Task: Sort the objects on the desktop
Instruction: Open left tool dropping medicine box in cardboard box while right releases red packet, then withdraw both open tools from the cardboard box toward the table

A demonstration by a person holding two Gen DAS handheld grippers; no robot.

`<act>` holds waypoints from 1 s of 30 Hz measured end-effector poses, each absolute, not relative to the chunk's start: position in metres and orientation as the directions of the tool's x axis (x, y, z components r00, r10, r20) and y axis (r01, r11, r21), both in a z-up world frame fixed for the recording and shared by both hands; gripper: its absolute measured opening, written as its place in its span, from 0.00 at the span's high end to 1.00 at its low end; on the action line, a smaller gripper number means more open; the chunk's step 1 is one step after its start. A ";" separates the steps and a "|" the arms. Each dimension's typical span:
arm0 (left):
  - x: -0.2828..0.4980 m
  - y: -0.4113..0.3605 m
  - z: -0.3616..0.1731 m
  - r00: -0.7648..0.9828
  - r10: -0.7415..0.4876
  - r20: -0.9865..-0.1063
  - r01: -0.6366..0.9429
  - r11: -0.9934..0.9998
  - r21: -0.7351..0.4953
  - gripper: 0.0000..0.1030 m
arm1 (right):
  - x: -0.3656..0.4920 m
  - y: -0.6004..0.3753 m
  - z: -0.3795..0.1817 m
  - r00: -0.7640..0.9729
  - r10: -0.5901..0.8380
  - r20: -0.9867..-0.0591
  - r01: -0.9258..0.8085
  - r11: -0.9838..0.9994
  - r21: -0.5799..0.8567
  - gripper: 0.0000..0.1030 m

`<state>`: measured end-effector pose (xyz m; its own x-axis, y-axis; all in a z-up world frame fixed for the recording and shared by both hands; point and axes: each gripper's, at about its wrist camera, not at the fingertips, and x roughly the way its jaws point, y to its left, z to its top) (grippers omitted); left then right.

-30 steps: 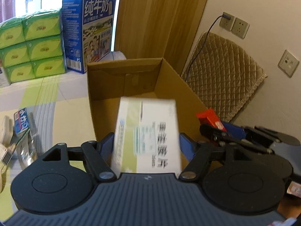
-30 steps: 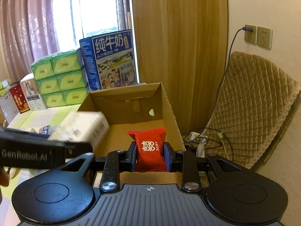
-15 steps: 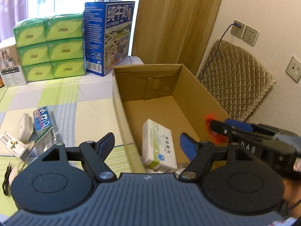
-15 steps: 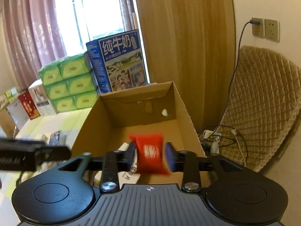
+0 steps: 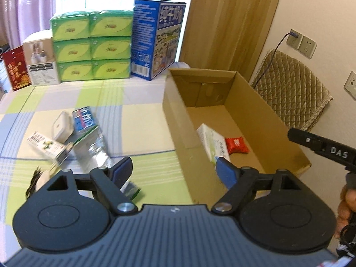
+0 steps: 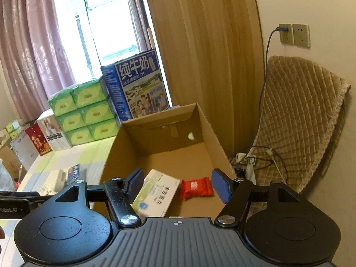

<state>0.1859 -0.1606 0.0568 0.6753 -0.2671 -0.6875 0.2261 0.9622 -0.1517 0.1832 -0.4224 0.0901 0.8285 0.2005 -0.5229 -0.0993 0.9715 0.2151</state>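
Open cardboard box (image 5: pixel 262 120) standing on the checked surface (image 5: pixel 138 120), with the white-and-green medicine box (image 6: pixel 155 193) lying flat inside near its front wall and the red candy packet (image 6: pixel 195 188) just right of that, apart from it. Left of the cardboard box, loose small packages (image 5: pixel 66 133) scattered on the surface. Above the box's front edge, left gripper (image 5: pixel 175 171) and right gripper (image 6: pixel 178 183), both with jaws spread wide and holding nothing.
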 end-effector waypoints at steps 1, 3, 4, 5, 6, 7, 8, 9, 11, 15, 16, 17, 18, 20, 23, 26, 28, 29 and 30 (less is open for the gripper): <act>0.182 -0.158 0.057 0.674 -0.264 -0.690 0.223 0.963 -0.150 0.20 | 0.177 -0.419 0.092 0.827 0.203 -0.524 -0.102 0.971 0.216 0.34; 0.173 -0.150 0.057 0.672 -0.255 -0.695 0.219 0.965 -0.142 0.16 | 0.167 -0.410 0.096 0.823 0.216 -0.525 -0.118 0.970 0.214 0.32; 0.168 -0.147 0.057 0.671 -0.250 -0.698 0.218 0.966 -0.136 0.16 | 0.162 -0.405 0.098 0.823 0.220 -0.524 -0.124 0.969 0.212 0.30; 0.163 -0.143 0.058 0.671 -0.244 -0.700 0.215 0.968 -0.130 0.14 | 0.156 -0.399 0.100 0.822 0.225 -0.523 -0.130 0.968 0.213 0.29; 0.158 -0.139 0.058 0.672 -0.239 -0.701 0.212 0.969 -0.126 0.12 | 0.151 -0.394 0.101 0.822 0.230 -0.522 -0.135 0.967 0.214 0.27; 0.154 -0.136 0.059 0.672 -0.235 -0.703 0.211 0.970 -0.122 0.12 | 0.145 -0.387 0.102 0.820 0.238 -0.520 -0.144 0.966 0.215 0.25; 0.150 -0.131 0.059 0.671 -0.229 -0.705 0.208 0.971 -0.117 0.11 | 0.141 -0.381 0.104 0.819 0.245 -0.519 -0.155 0.965 0.211 0.23; 0.145 -0.127 0.059 0.671 -0.222 -0.707 0.205 0.972 -0.110 0.09 | 0.137 -0.374 0.105 0.817 0.251 -0.519 -0.165 0.965 0.206 0.20; 0.138 -0.118 0.059 0.672 -0.210 -0.710 0.196 0.975 -0.102 0.07 | 0.128 -0.360 0.107 0.813 0.264 -0.518 -0.184 0.962 0.201 0.17; 0.124 -0.097 0.061 0.682 -0.191 -0.706 0.172 0.980 -0.099 0.03 | 0.115 -0.335 0.110 0.802 0.292 -0.521 -0.222 0.956 0.195 0.13; 0.121 -0.091 0.062 0.687 -0.185 -0.703 0.165 0.982 -0.096 0.02 | 0.113 -0.329 0.110 0.798 0.299 -0.523 -0.232 0.954 0.192 0.13; 0.117 -0.086 0.064 0.692 -0.178 -0.699 0.158 0.983 -0.093 0.02 | 0.111 -0.323 0.110 0.795 0.305 -0.525 -0.240 0.952 0.189 0.13; 0.115 -0.081 0.064 0.694 -0.174 -0.699 0.153 0.984 -0.093 0.02 | 0.108 -0.319 0.110 0.794 0.308 -0.525 -0.247 0.951 0.185 0.12; 0.110 -0.071 0.066 0.697 -0.166 -0.698 0.144 0.985 -0.091 0.02 | 0.105 -0.309 0.111 0.791 0.314 -0.526 -0.257 0.949 0.181 0.12; 0.102 -0.056 0.065 0.700 -0.153 -0.698 0.135 0.988 -0.081 0.02 | 0.100 -0.299 0.110 0.787 0.320 -0.528 -0.269 0.947 0.174 0.09; 0.095 -0.040 0.062 0.698 -0.130 -0.704 0.115 0.991 -0.070 0.02 | 0.096 -0.288 0.106 0.778 0.332 -0.533 -0.288 0.943 0.167 0.06; 0.091 -0.026 0.059 0.698 -0.121 -0.706 0.093 0.993 -0.079 0.02 | 0.093 -0.281 0.104 0.773 0.339 -0.537 -0.301 0.940 0.161 0.04; 0.089 -0.019 0.057 0.698 -0.116 -0.706 0.085 0.993 -0.079 0.02 | 0.092 -0.277 0.102 0.768 0.344 -0.541 -0.309 0.938 0.158 0.04; 0.086 -0.013 0.056 0.699 -0.109 -0.707 0.074 0.994 -0.080 0.02 | 0.091 -0.273 0.101 0.763 0.349 -0.544 -0.318 0.936 0.154 0.03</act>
<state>0.0865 -0.0127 0.0558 0.6986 -0.1088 -0.7072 0.0743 0.9941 -0.0795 0.0906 -0.2733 0.1007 0.7629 0.3486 -0.5445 -0.3178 0.9356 0.1537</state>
